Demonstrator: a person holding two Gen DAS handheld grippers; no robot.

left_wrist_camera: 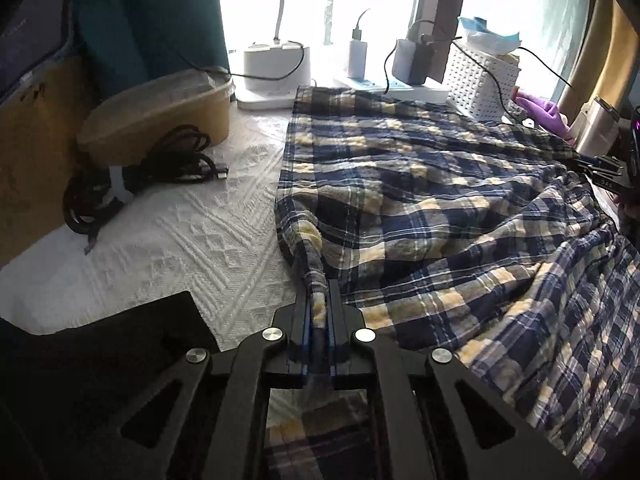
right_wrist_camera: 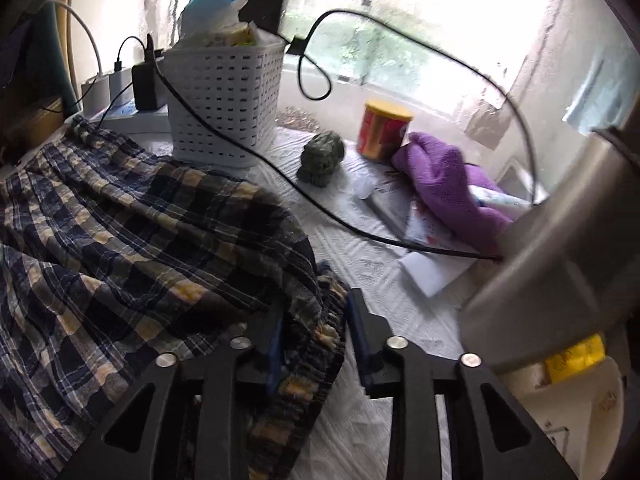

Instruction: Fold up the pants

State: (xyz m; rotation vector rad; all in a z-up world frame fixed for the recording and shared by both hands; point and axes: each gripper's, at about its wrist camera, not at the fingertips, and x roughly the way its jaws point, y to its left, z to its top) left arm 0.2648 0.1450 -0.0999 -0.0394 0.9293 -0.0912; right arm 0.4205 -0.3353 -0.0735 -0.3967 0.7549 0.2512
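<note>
Blue-and-yellow plaid pants [left_wrist_camera: 420, 200] crowd a white basket [right_wrist_camera: 224, 100], black cable [right_wrist_camera: 320, 208] and purple cloth [right_wrist_camera: 444, 184] on the white-covered bench [left_wrist_camera: 192, 240] by the window; left tool [left_wrist_camera: 318, 312] pinches a hem, right tool [right_wrist_camera: 316, 332] half-open around the waistband.

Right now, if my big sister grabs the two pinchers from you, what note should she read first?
Left gripper: shut on a hem corner of the plaid pants.
Right gripper: jaws apart around the bunched waistband, not clamped.
Pants: spread rumpled on the white cloth, far edge by the white basket; a black cable lies beside them.
Done: ends picked out. No fold visible.
Left: close right, smooth, fold.
</note>
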